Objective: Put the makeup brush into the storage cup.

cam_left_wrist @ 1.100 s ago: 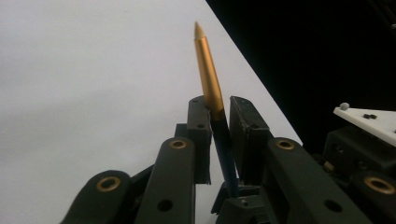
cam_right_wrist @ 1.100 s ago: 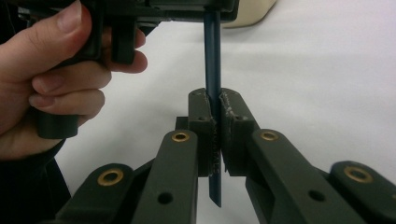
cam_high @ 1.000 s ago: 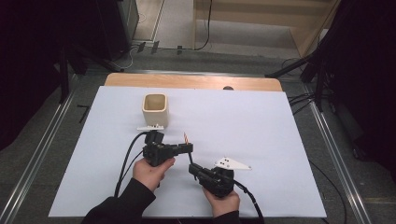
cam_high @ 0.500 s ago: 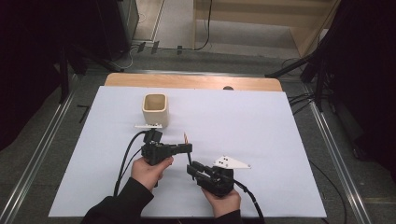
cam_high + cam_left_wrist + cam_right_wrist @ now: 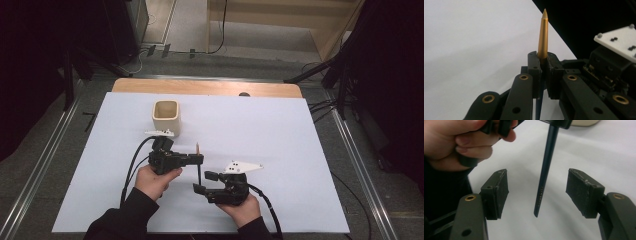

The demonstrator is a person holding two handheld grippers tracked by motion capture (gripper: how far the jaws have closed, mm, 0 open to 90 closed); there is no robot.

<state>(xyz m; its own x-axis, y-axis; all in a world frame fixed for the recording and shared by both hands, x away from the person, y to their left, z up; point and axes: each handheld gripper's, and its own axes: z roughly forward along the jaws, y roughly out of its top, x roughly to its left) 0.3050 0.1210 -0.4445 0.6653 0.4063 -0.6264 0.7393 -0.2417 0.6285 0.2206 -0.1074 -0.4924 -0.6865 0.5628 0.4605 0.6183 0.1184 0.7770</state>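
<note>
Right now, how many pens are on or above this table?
1: a black pen with a gold tip, clamped in the left hand-held gripper, lower end between the right hand-held gripper jaws. The cup could hide more.

- The slim pen has a gold, pointed metal cap end; its long barrel is matt black with tiny pale lettering.
- The left gripper is black plastic, with brass-coloured rivets on its jaw arms.
- The right gripper is black too, with dark, scuffed pads speckled pale, and a white three-cornered plate marked with small black dots.
- The square ceramic cup at the far left is cream, paler inside.
- The paper sheet covering the table is plain white, unpatterned.
- The wooden table edge at the far side is light tan.
- The person's sleeve is black.
- The cable is black.
</note>
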